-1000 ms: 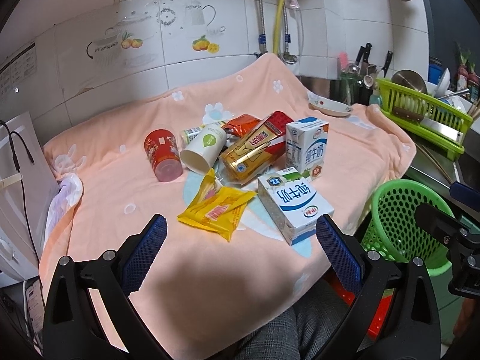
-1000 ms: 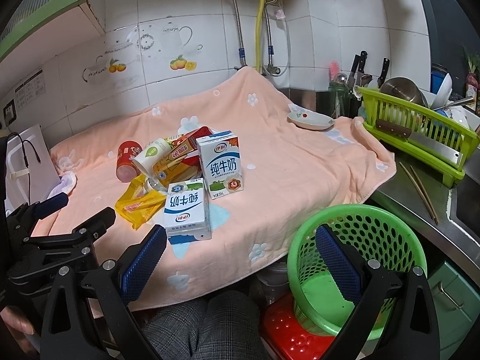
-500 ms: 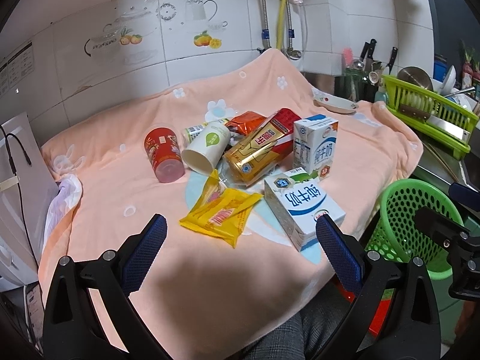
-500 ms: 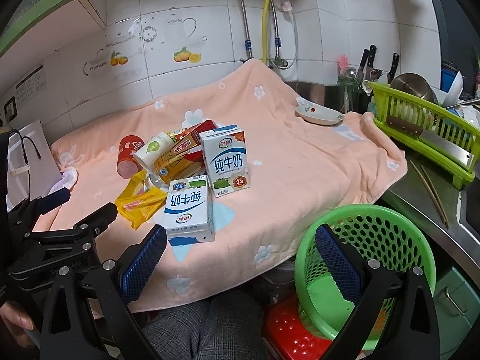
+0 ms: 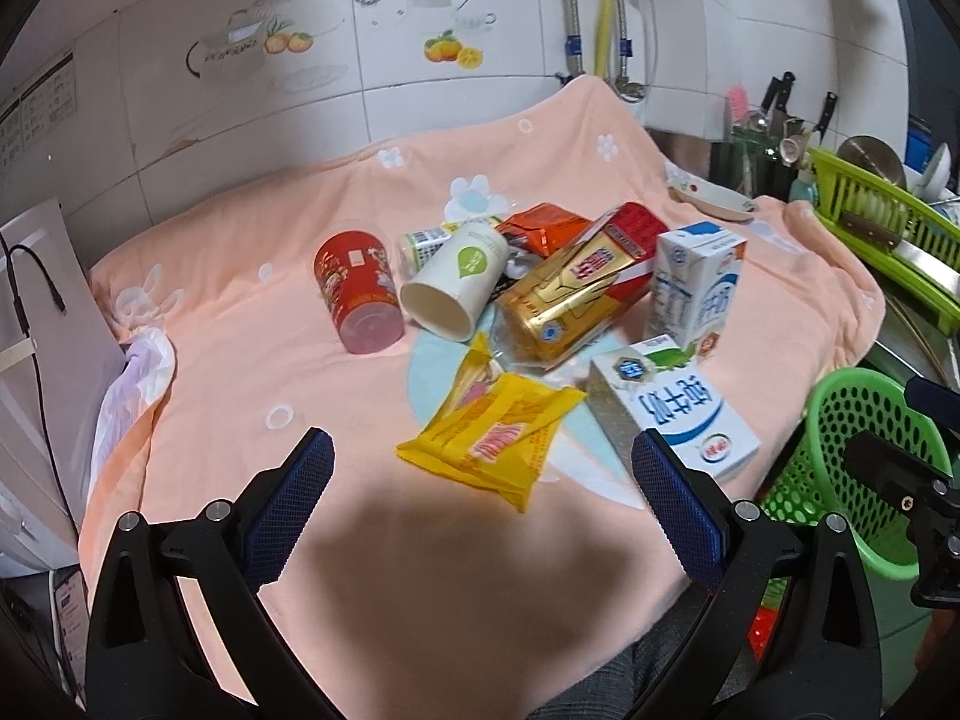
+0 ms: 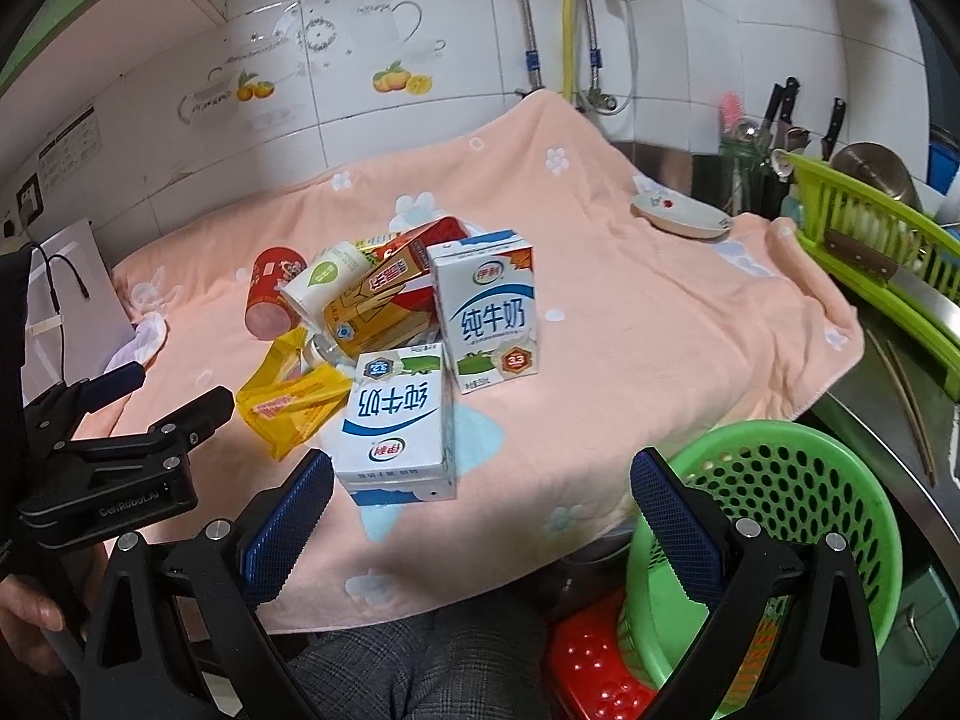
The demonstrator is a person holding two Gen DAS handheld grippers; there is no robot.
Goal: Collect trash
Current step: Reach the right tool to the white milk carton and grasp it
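Note:
A pile of trash lies on a peach towel (image 5: 252,360): a yellow wrapper (image 5: 492,438), a lying milk carton (image 5: 678,414), an upright milk carton (image 5: 699,288), a gold-red box (image 5: 576,288), a white paper cup (image 5: 456,282) and a red can (image 5: 357,291). My left gripper (image 5: 480,492) is open and empty, just short of the yellow wrapper. My right gripper (image 6: 480,504) is open and empty, just short of the lying carton (image 6: 396,420). A green mesh basket (image 6: 780,516) stands below the towel's right edge.
A white dish (image 6: 681,219) sits at the towel's far right. A green dish rack (image 6: 870,240) with a knife and a utensil holder stand on the steel counter to the right. A red stool (image 6: 594,666) is under the basket. White paper (image 5: 42,330) stands at left.
Both grippers have moved forward and a little closer to the trash pile; the objects look larger. Nothing was grasped and no object has moved.

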